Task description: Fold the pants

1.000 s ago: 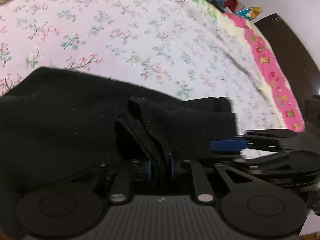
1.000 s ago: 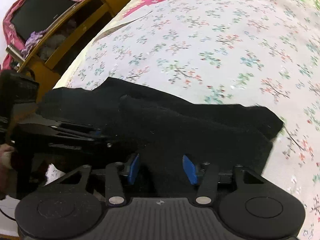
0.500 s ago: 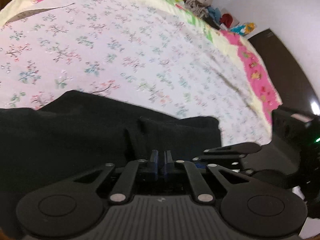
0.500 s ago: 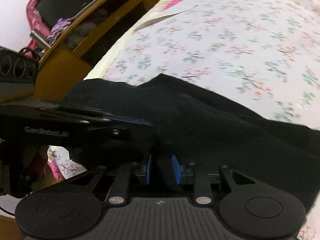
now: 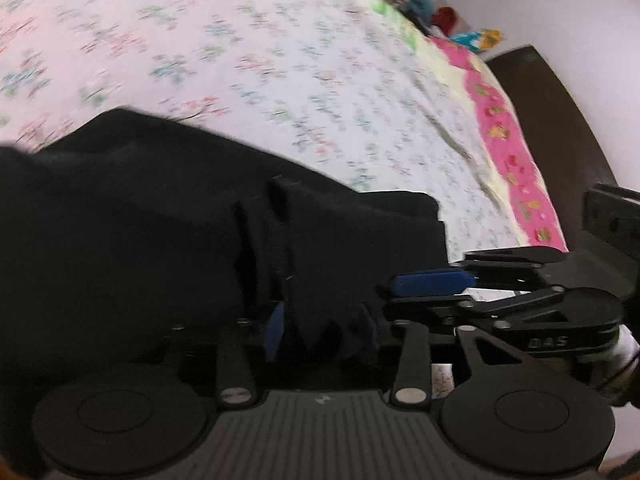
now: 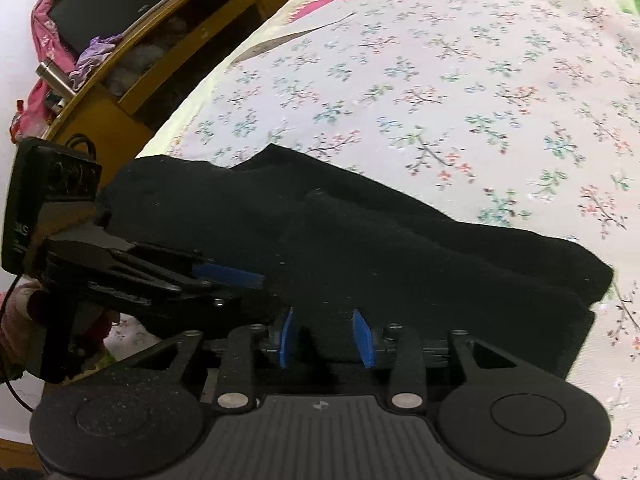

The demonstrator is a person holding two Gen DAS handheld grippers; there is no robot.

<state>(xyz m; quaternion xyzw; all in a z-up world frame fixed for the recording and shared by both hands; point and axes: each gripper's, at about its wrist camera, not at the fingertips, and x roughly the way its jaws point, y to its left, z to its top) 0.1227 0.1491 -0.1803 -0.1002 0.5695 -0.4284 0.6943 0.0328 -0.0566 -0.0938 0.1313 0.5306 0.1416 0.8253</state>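
Left wrist view is smeared by motion blur, so the floral bedsheet (image 5: 280, 60) reads as streaks, and the near edge of the black pants (image 5: 160, 220) is lost behind the gripper body. The cloth is so dark that its layers are hard to separate; only a couple of upright creases show near the middle. The pants lie folded in a low stack at the near edge of the bed, one squared corner toward the right gripper (image 5: 432, 284), which enters from the right side of this view.

The left gripper (image 5: 320, 328) has its blue pads spread, with a bunched tongue of fabric standing between them; whether the pads touch it I cannot tell. In the right wrist view the right gripper (image 6: 326, 338) is likewise spread wide, pants (image 6: 360, 240) fabric lying between the pads unclamped, and the left gripper (image 6: 228, 276) reaches in from the left. A wooden shelf unit (image 6: 140, 40) stands beyond the bed.

Half a second ago both pairs of pads were pinched nearly together on the cloth; now both have parted.
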